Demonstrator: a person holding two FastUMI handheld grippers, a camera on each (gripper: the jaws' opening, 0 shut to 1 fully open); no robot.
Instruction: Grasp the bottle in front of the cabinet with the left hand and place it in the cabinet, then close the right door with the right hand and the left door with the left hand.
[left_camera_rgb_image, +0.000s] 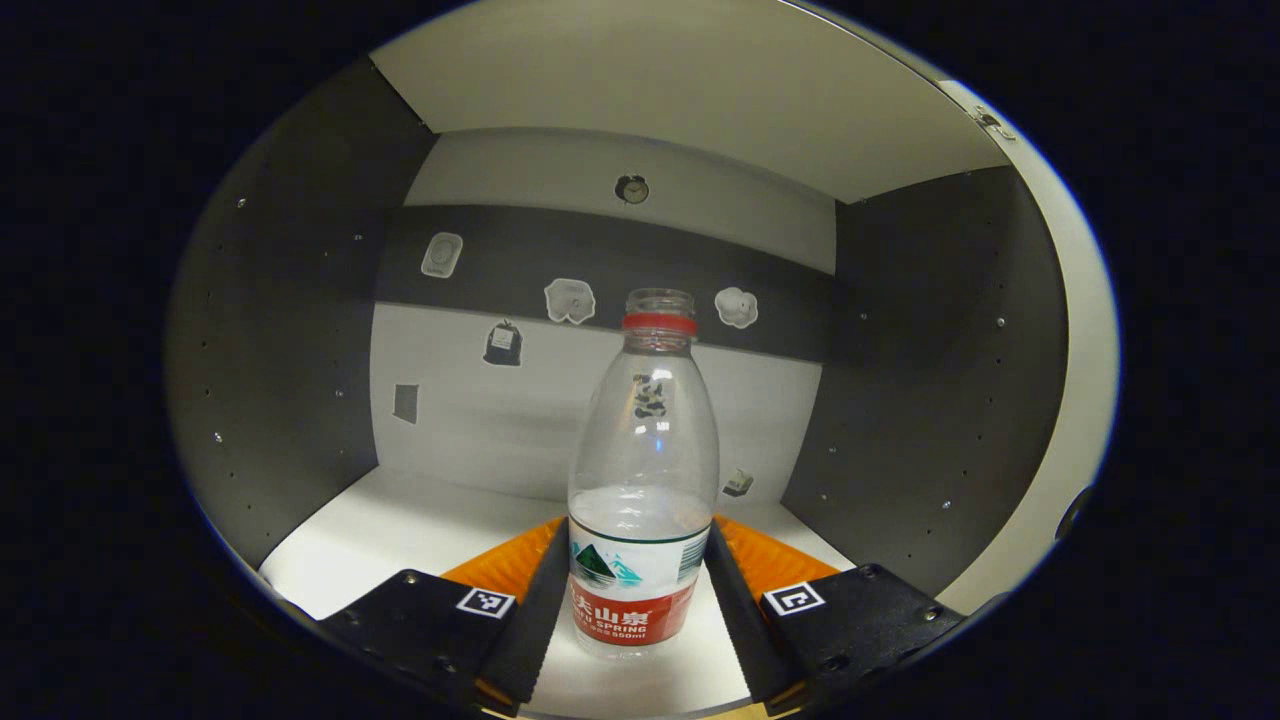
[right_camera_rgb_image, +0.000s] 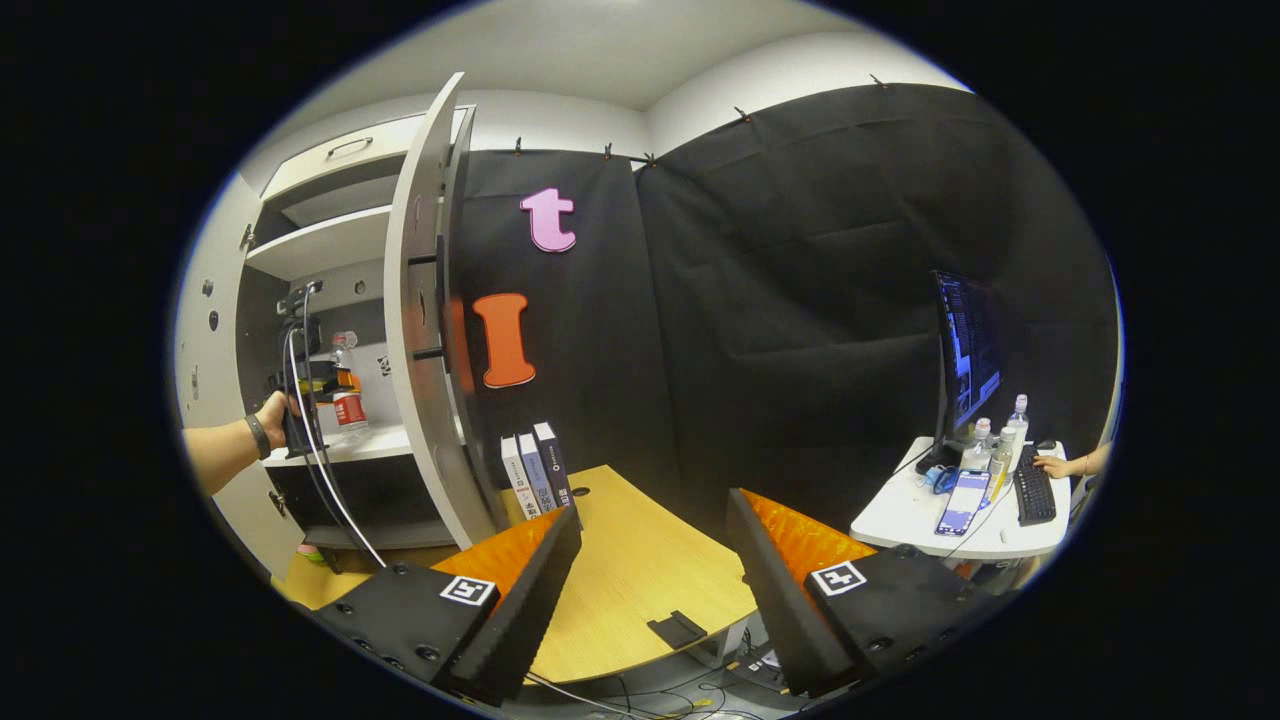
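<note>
A clear plastic bottle (left_camera_rgb_image: 645, 480) with a red neck ring and a red-and-white label stands upright, capless, on the white cabinet shelf (left_camera_rgb_image: 400, 530). My left gripper (left_camera_rgb_image: 636, 535) is inside the cabinet, its two fingers pressed against the bottle's lower sides. In the right gripper view the same bottle (right_camera_rgb_image: 347, 400) sits in the open cabinet, with the left gripper (right_camera_rgb_image: 315, 385) held by a hand (right_camera_rgb_image: 270, 420). The right door (right_camera_rgb_image: 425, 330) stands wide open, edge-on. My right gripper (right_camera_rgb_image: 652, 503) hovers open over the wooden table (right_camera_rgb_image: 640, 580), holding nothing.
Three books (right_camera_rgb_image: 535, 465) stand on the table against the open door. A white side desk (right_camera_rgb_image: 900, 515) at the right carries a monitor (right_camera_rgb_image: 965, 350), small bottles, a phone and a keyboard, with a person's hand on it. Stickers dot the cabinet's back wall (left_camera_rgb_image: 560, 400).
</note>
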